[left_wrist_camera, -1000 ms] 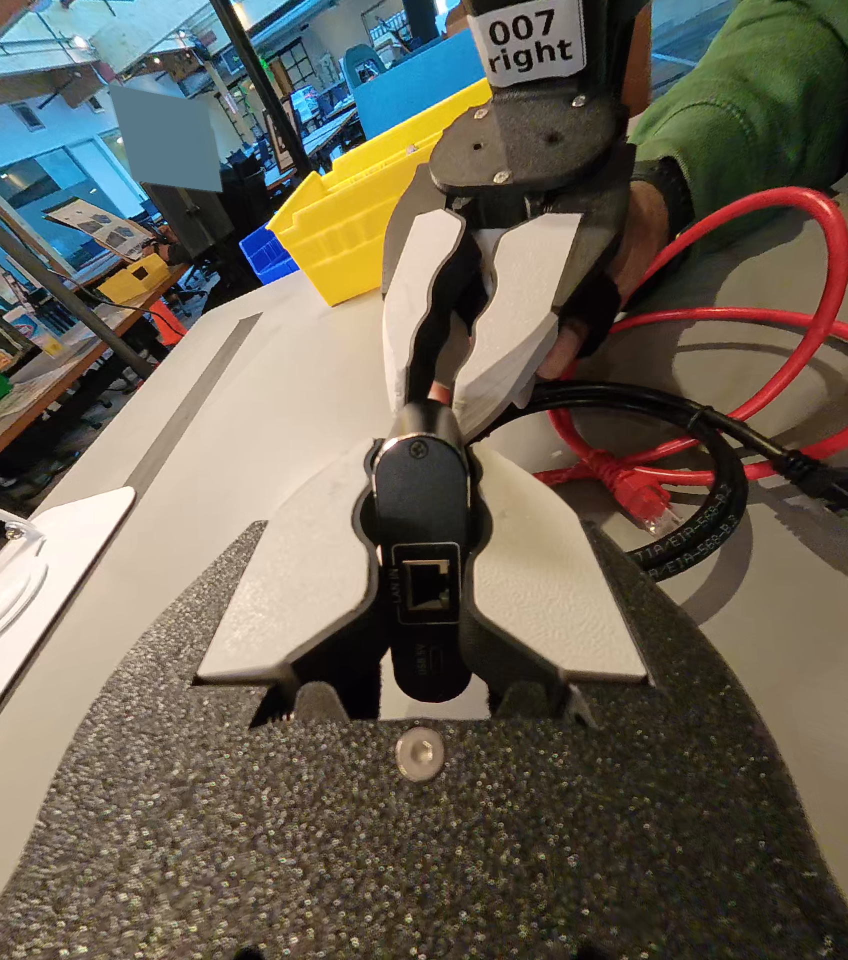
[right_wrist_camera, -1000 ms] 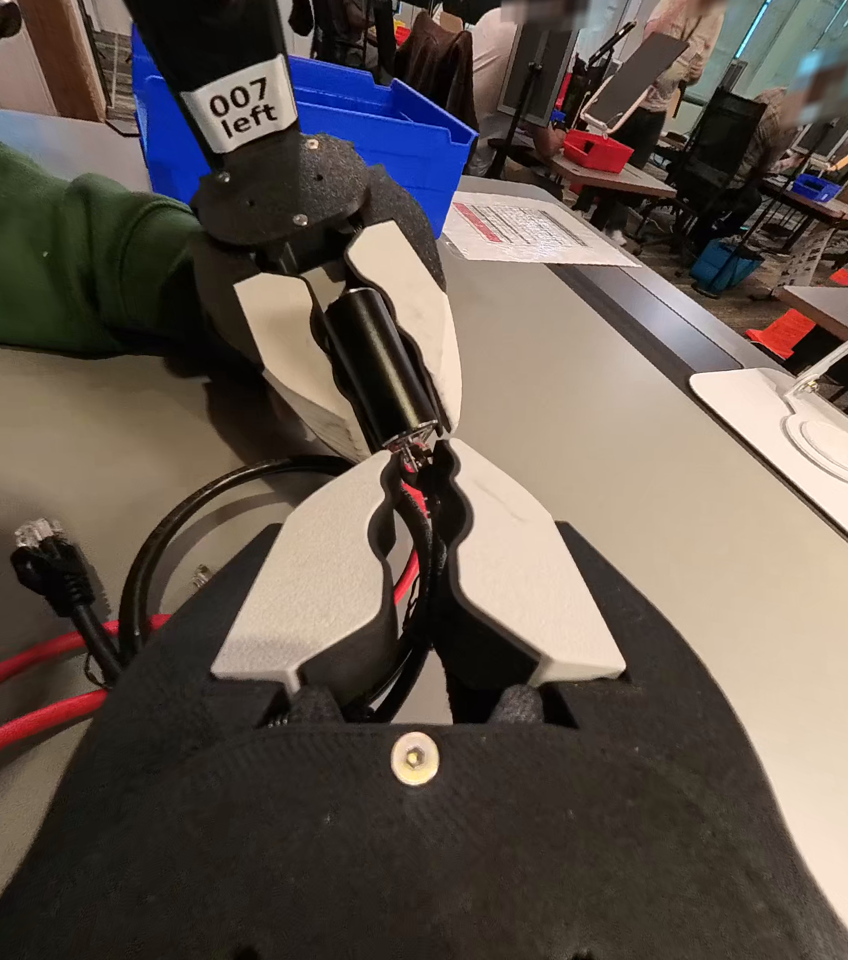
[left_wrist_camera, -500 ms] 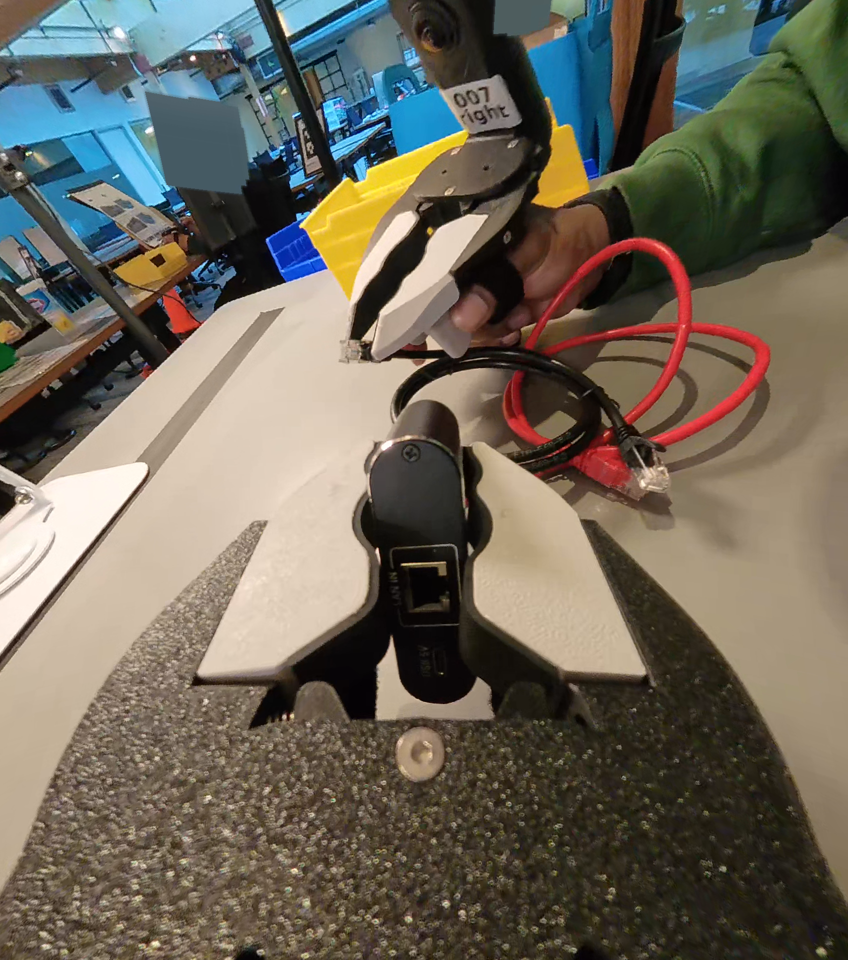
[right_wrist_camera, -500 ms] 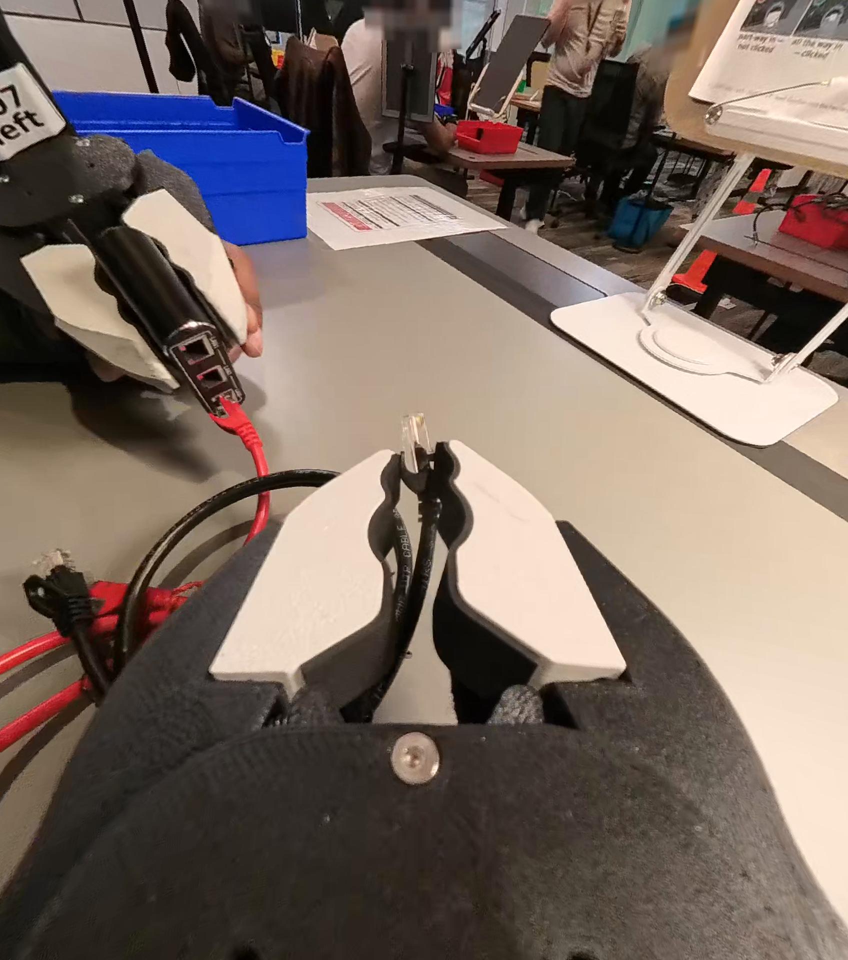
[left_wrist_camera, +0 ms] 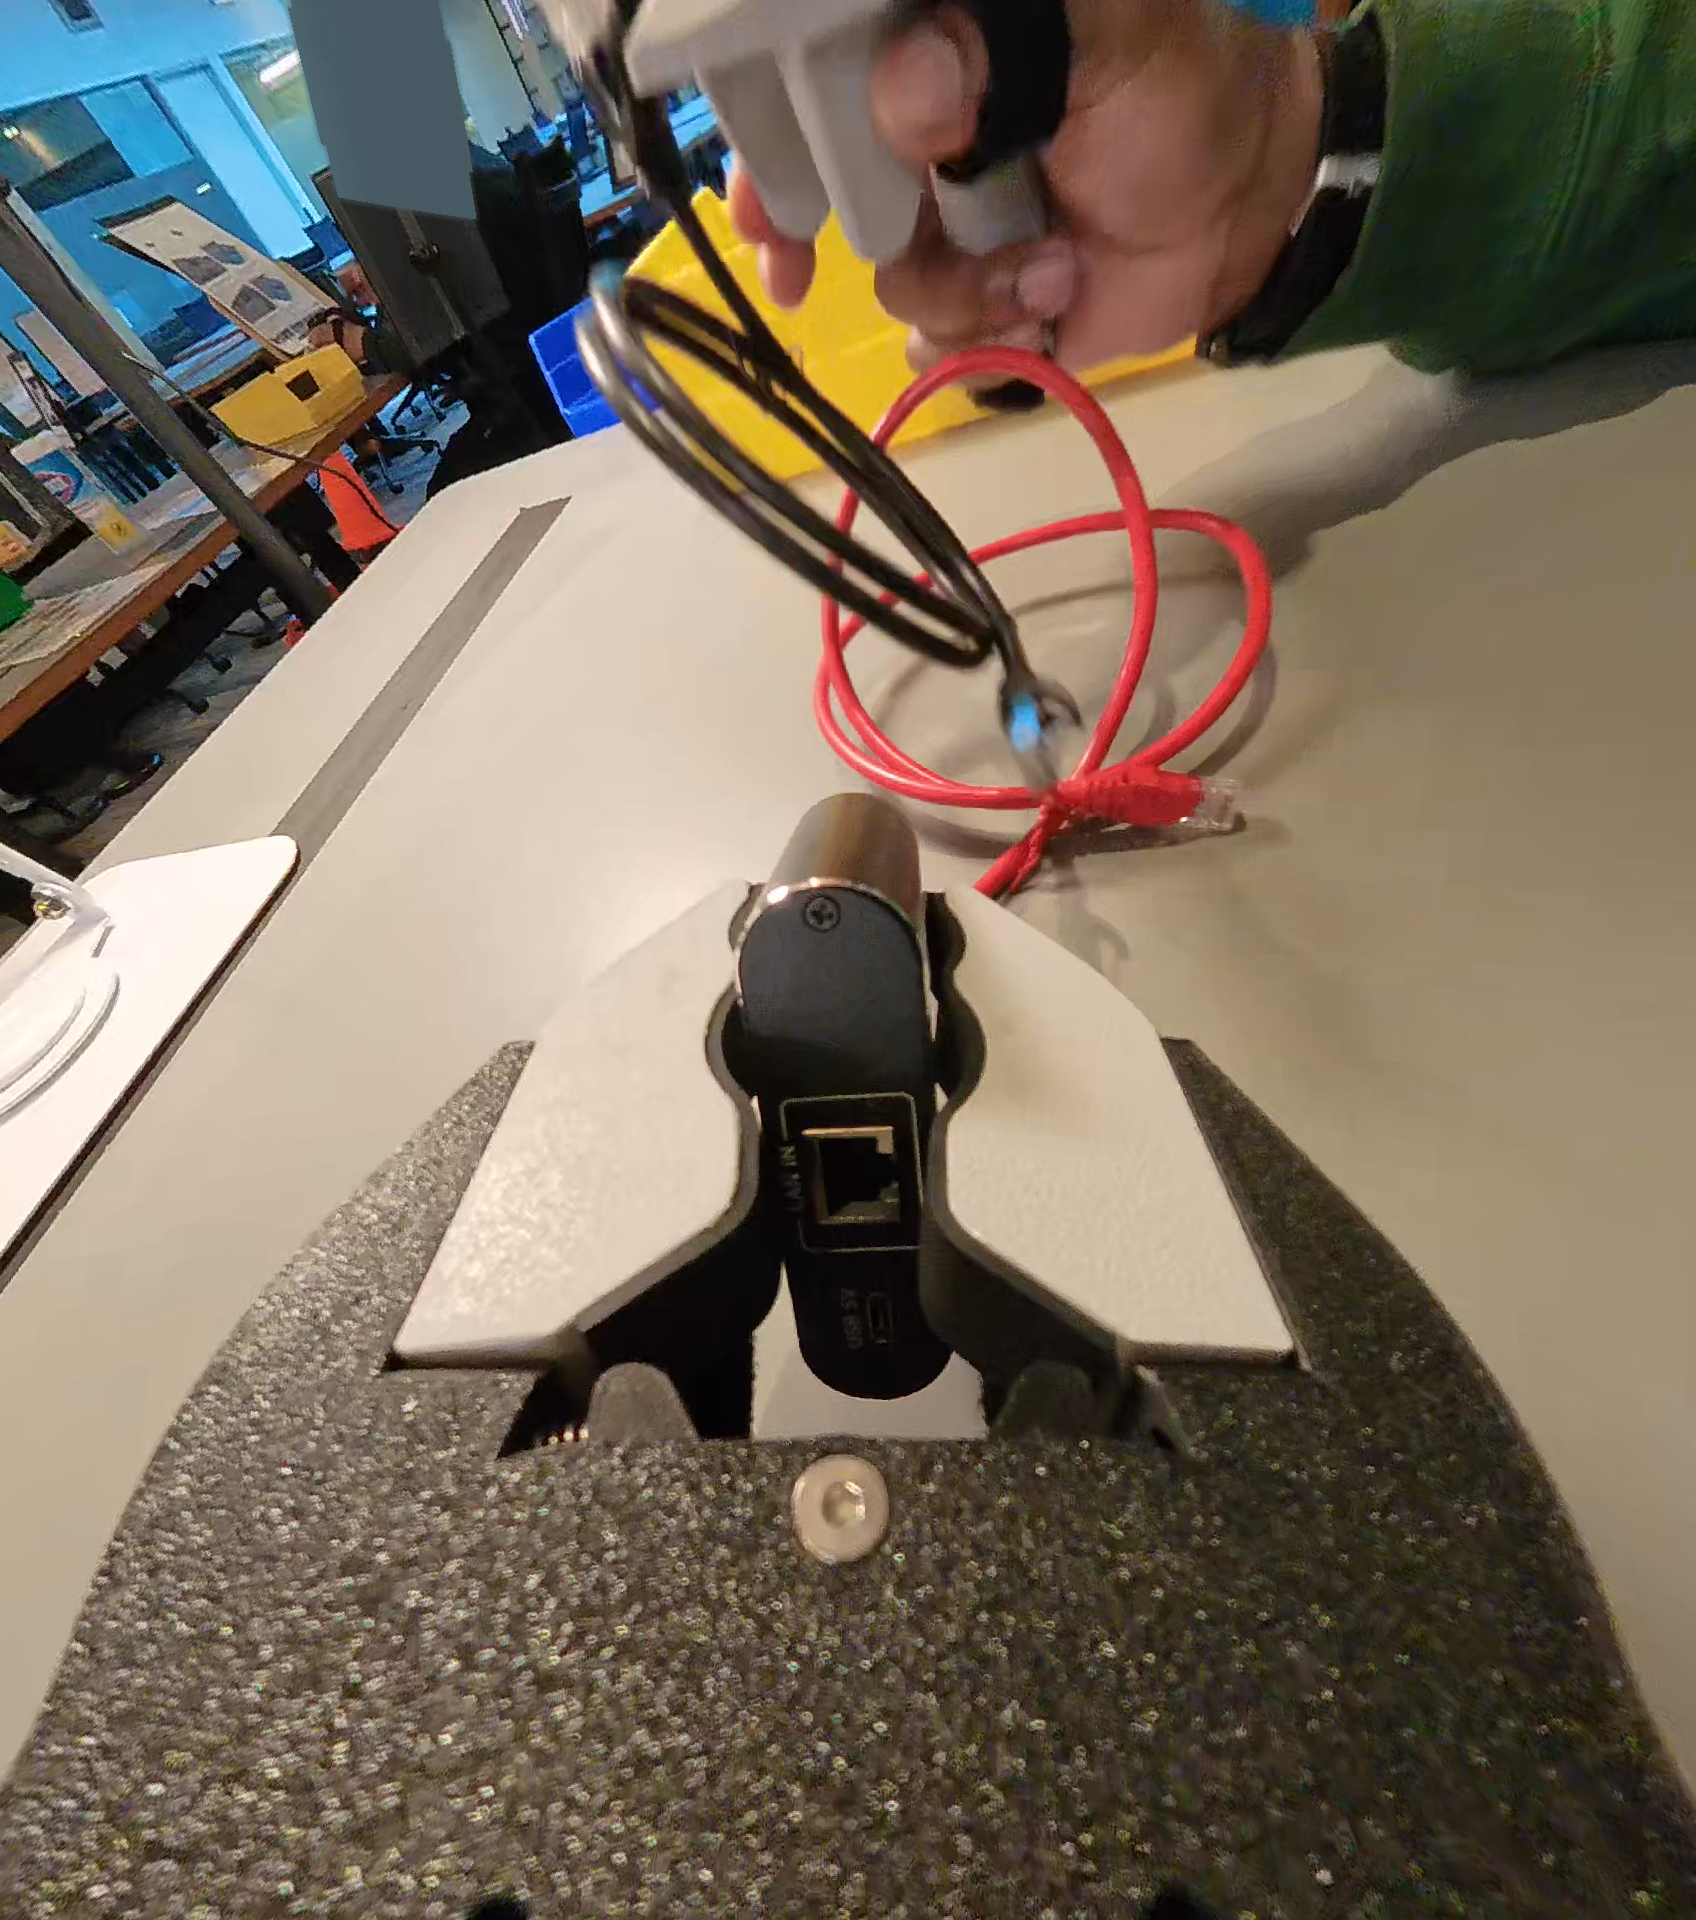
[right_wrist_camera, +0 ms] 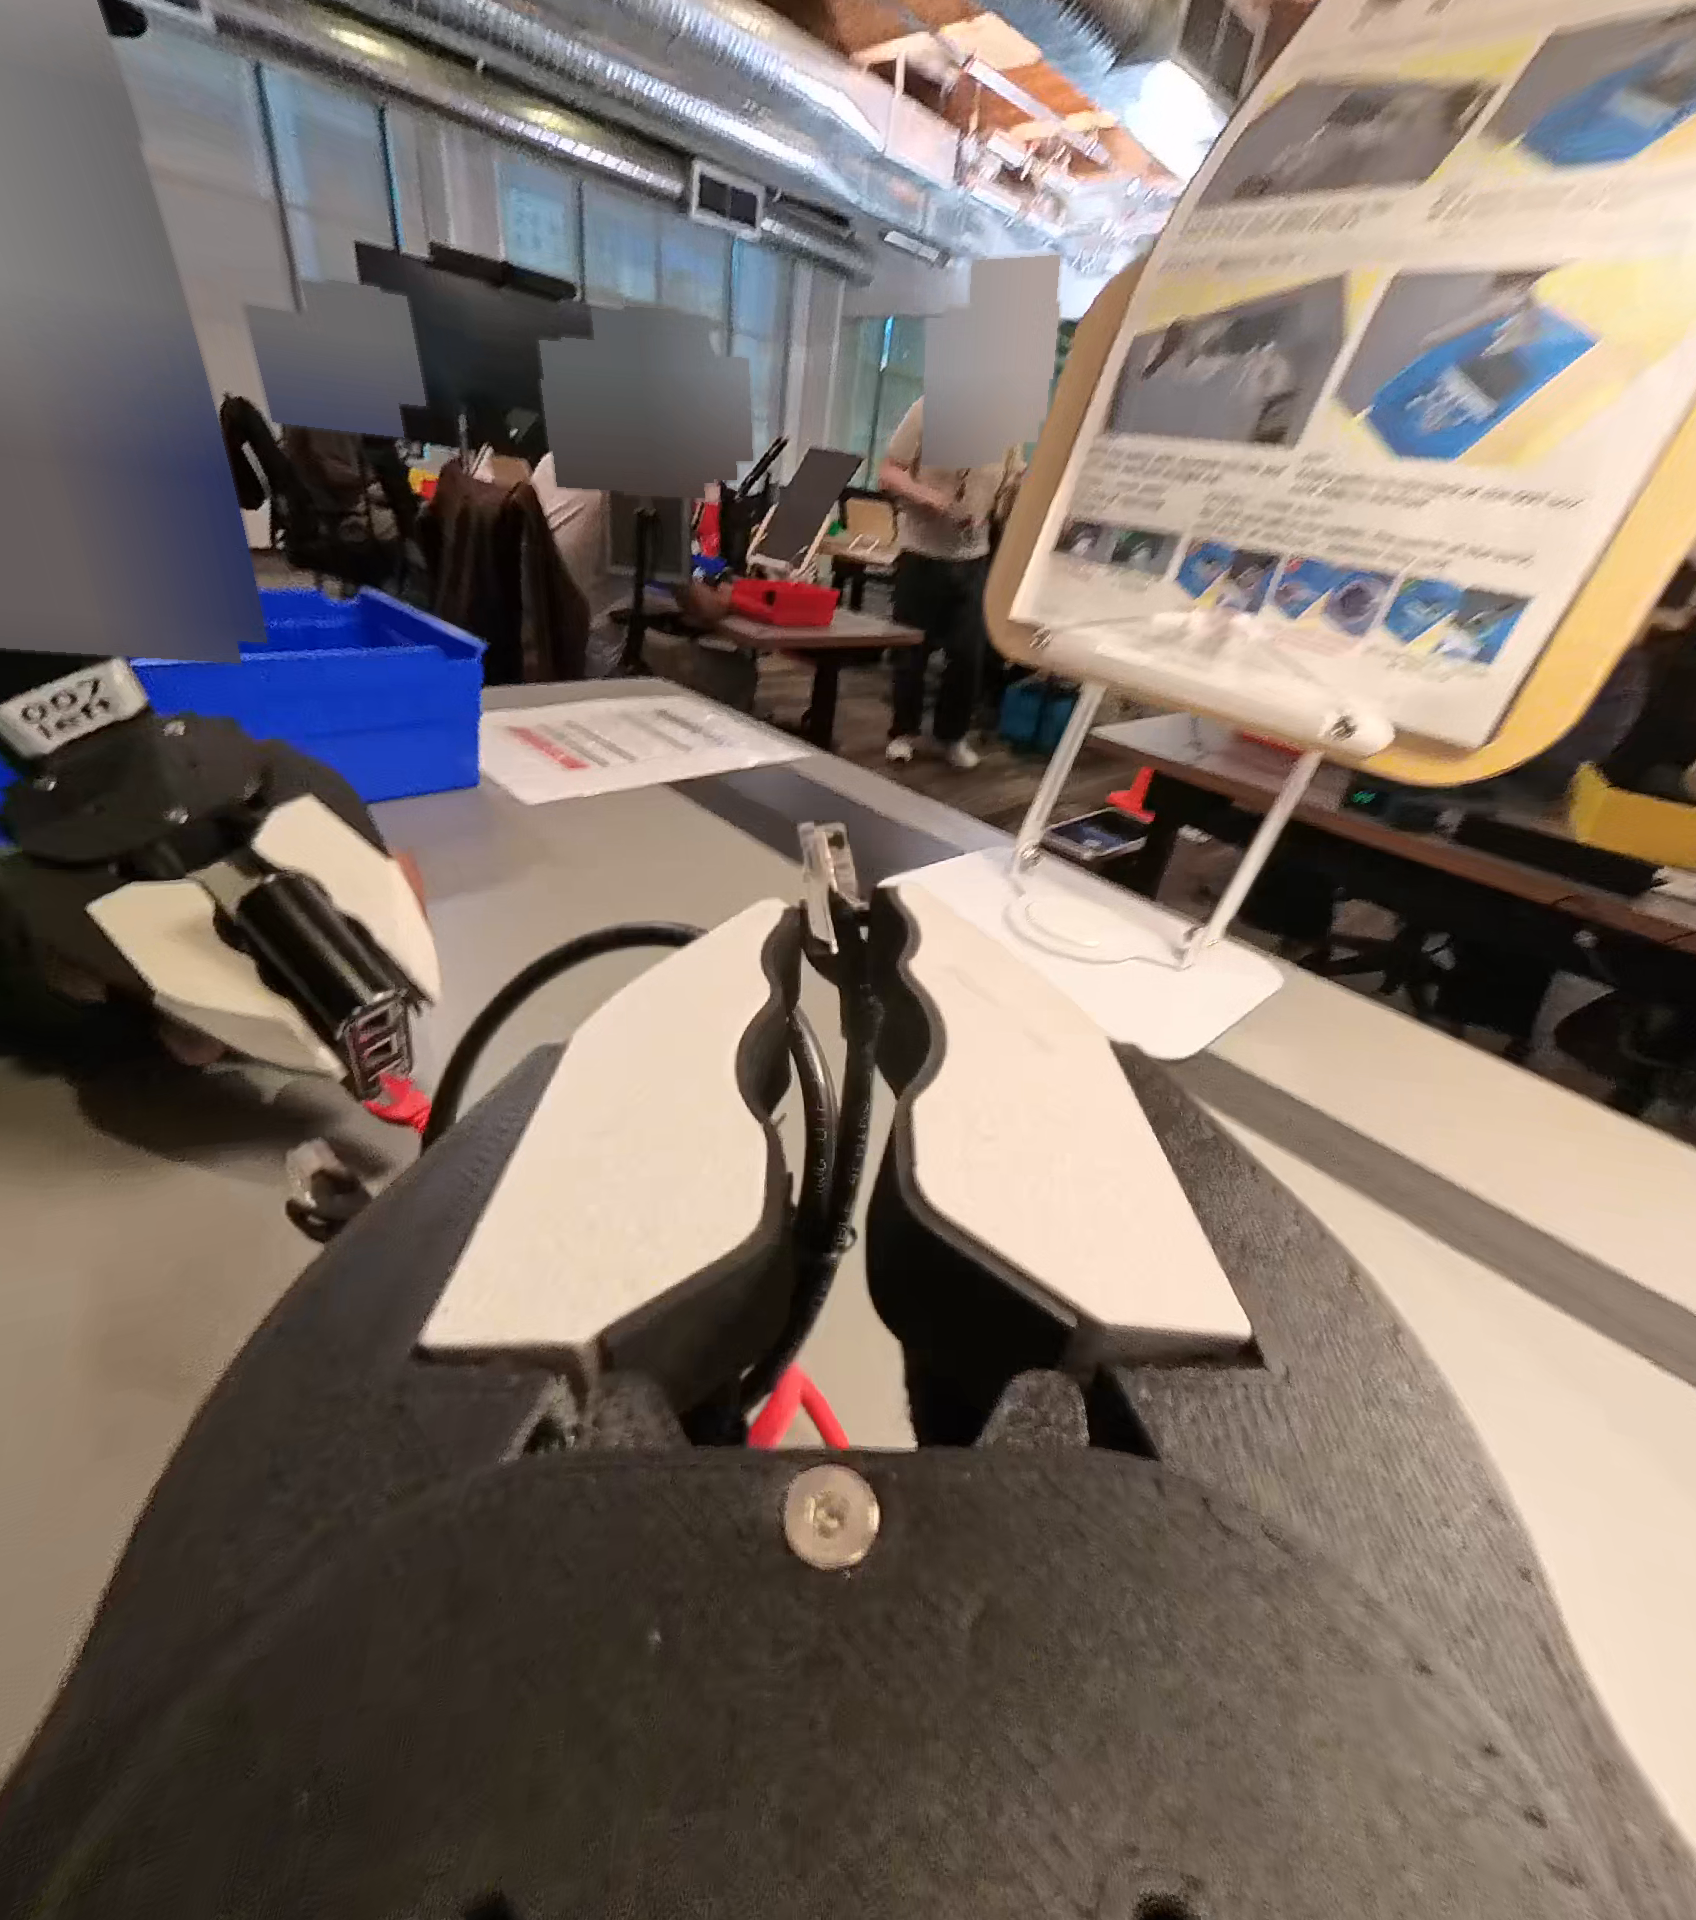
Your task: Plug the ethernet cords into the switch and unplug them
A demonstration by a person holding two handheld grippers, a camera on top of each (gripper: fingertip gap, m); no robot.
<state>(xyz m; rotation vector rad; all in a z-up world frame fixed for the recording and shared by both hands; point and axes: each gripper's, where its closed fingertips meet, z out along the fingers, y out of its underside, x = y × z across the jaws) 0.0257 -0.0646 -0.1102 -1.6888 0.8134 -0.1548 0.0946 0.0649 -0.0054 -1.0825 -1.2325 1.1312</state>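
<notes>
My left gripper [left_wrist_camera: 839, 904] is shut on the black switch [left_wrist_camera: 839, 1049], an oblong device with its port end pointing away over the grey table [left_wrist_camera: 1446, 935]. The red cord [left_wrist_camera: 1150, 582] lies looped on the table, one plug [left_wrist_camera: 1171, 800] free, and the other in the switch's lower port [right_wrist_camera: 395, 1101]. My right gripper [right_wrist_camera: 839, 920] is shut on the black cord [right_wrist_camera: 828, 1132], its clear plug [right_wrist_camera: 826, 857] sticking out past the fingertips, free in the air. The cord's loops [left_wrist_camera: 782, 416] hang from the right gripper's fingers [left_wrist_camera: 782, 114], high above the table.
A blue bin [right_wrist_camera: 324, 686] and a paper sheet [right_wrist_camera: 636, 738] are at the table's far side. A yellow bin [left_wrist_camera: 854, 312] stands behind the red cord. A document stand's white base [right_wrist_camera: 1093, 935] sits by the dark strip [left_wrist_camera: 428, 665]. People stand at other tables beyond. Spacing between my two grippers at the tips: around 20 cm.
My right gripper has pulled the black plug out of the switch and lifted it up and away, raising the black loops. The red plug stays in; my left gripper holds the switch steady.
</notes>
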